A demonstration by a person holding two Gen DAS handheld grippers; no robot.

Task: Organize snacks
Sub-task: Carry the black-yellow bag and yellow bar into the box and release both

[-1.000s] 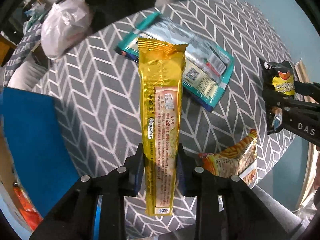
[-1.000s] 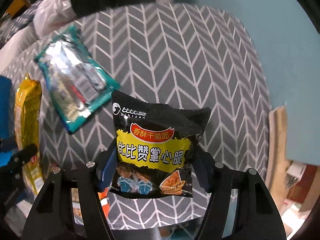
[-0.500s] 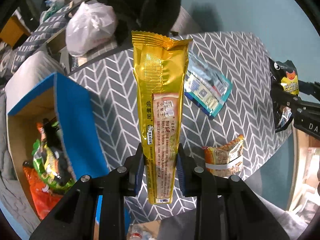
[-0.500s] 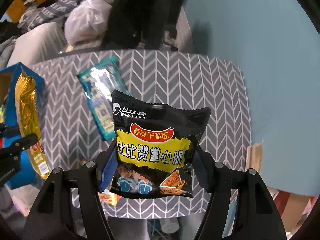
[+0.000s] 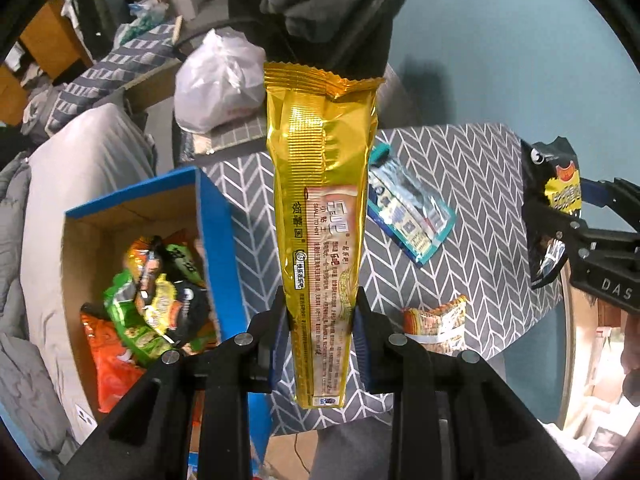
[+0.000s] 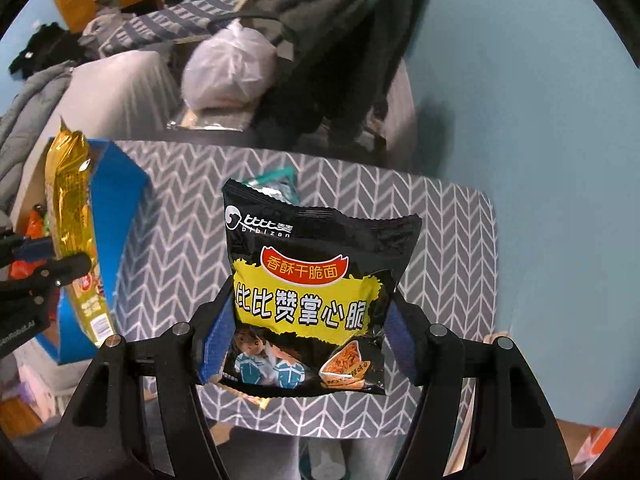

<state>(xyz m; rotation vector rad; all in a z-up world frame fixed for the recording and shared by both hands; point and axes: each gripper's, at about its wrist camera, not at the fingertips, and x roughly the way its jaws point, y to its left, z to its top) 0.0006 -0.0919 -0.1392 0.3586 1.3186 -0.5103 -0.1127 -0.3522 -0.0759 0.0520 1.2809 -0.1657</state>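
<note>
My left gripper [image 5: 320, 332] is shut on a long gold snack packet [image 5: 322, 208], held high above the grey chevron table [image 5: 480, 184]. My right gripper [image 6: 308, 340] is shut on a black and yellow noodle snack bag [image 6: 316, 288], also lifted over the table. An open blue cardboard box [image 5: 214, 224] with several snack bags inside stands at the table's left side. A teal and silver packet [image 5: 408, 216] and an orange packet [image 5: 436, 320] lie flat on the tabletop. The right wrist view shows the gold packet [image 6: 74, 232] at the left, over the blue box [image 6: 120, 208].
Behind the table a white plastic bag [image 5: 216, 84] sits beside a dark garment hung over a chair [image 6: 340, 52]. Grey bedding [image 5: 84, 168] lies to the left of the box. A teal wall [image 6: 540, 120] runs along the right.
Both grippers have risen with their packets, so the table looks smaller and farther below. The blue box and its contents have come into view at the left.
</note>
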